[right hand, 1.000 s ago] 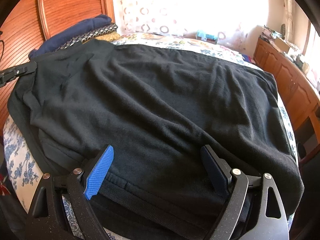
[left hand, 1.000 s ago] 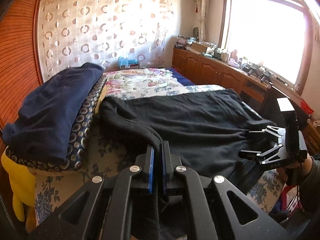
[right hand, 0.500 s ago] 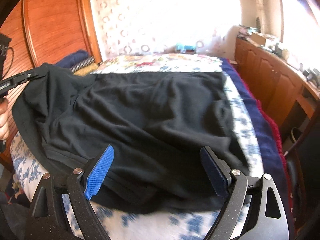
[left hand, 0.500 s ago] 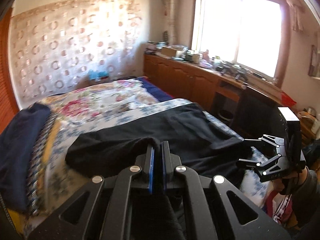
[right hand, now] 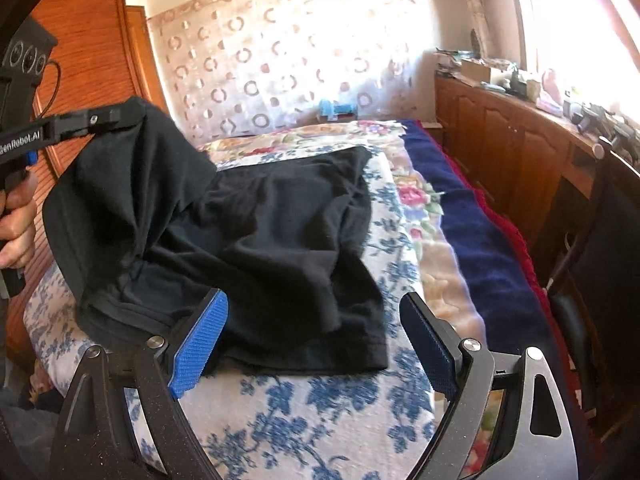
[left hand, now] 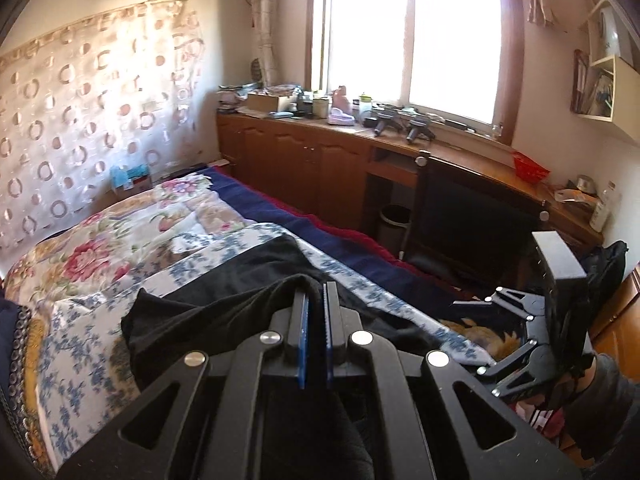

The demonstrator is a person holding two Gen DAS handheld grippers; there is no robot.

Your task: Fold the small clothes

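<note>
one corner of the black garment point(right hand: 256, 240) hangs pinched in the closed left gripper point(right hand: 116, 116), the rest trailing on the floral bedspread point(right hand: 304, 420). that thin bite could slip and drop the fold crooked. right gripper point(right hand: 312, 344) gapes wide, empty, over the near hem, so nothing anchors the cloth against dragging.

Looking forward and down along each gripper's fingers, close over the bed's point(right hand: 320, 420) near edge; shared: black garment point(right hand: 260, 240), bed, window-side cabinets point(left hand: 304, 168).

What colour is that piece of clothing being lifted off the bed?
Plain black garment, no pattern; it shows best in the right wrist view.
</note>
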